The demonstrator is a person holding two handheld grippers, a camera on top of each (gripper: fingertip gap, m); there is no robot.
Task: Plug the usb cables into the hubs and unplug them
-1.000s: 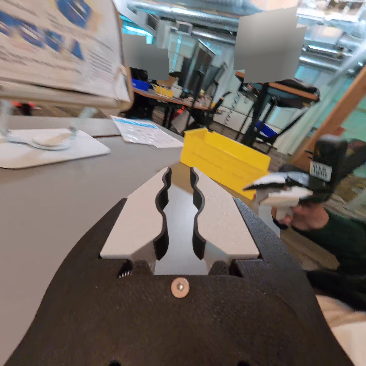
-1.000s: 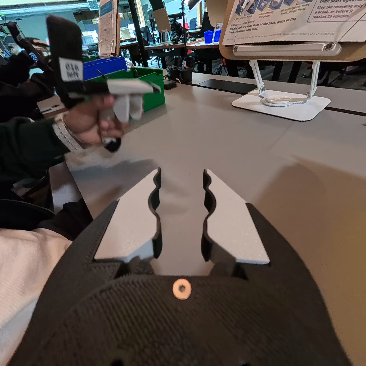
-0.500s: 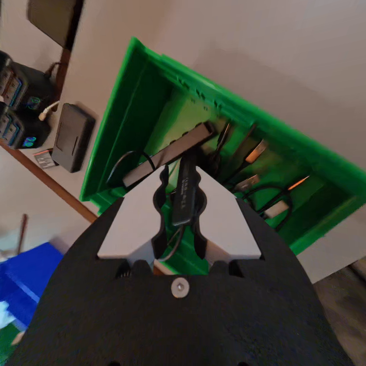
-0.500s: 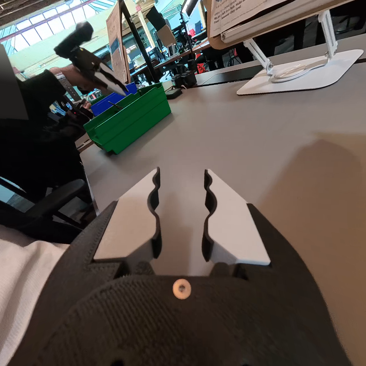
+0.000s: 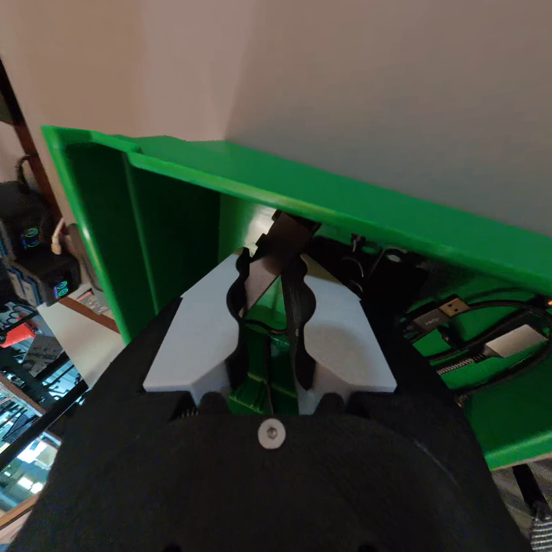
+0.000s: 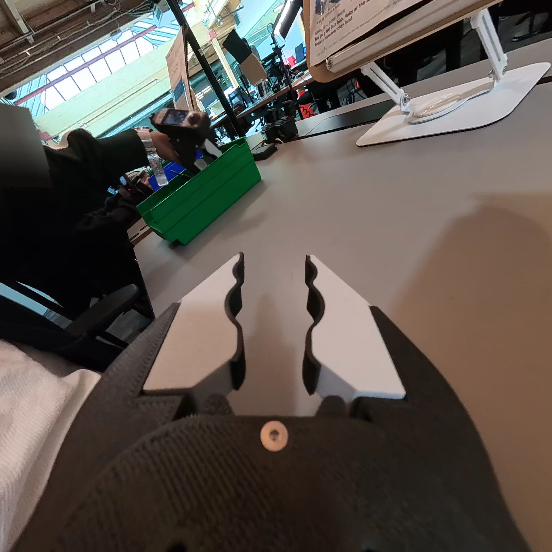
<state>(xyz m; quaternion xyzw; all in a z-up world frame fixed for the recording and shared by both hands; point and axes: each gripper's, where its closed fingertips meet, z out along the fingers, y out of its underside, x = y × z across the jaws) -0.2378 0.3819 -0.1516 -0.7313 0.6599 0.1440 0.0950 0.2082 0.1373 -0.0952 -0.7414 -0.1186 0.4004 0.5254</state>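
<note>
The left claw (image 5: 272, 263), dipping into the green plastic bin (image 5: 298, 176) at frame centre, is standing apart around a slim dark grey USB hub (image 5: 279, 248) and a black hub (image 5: 294, 301); grip contact cannot be told. USB cables with silver plugs (image 5: 454, 307) are lying at centre right. The right claw (image 6: 273, 260), empty and parted, is hovering over the grey counter (image 6: 373, 194).
</note>
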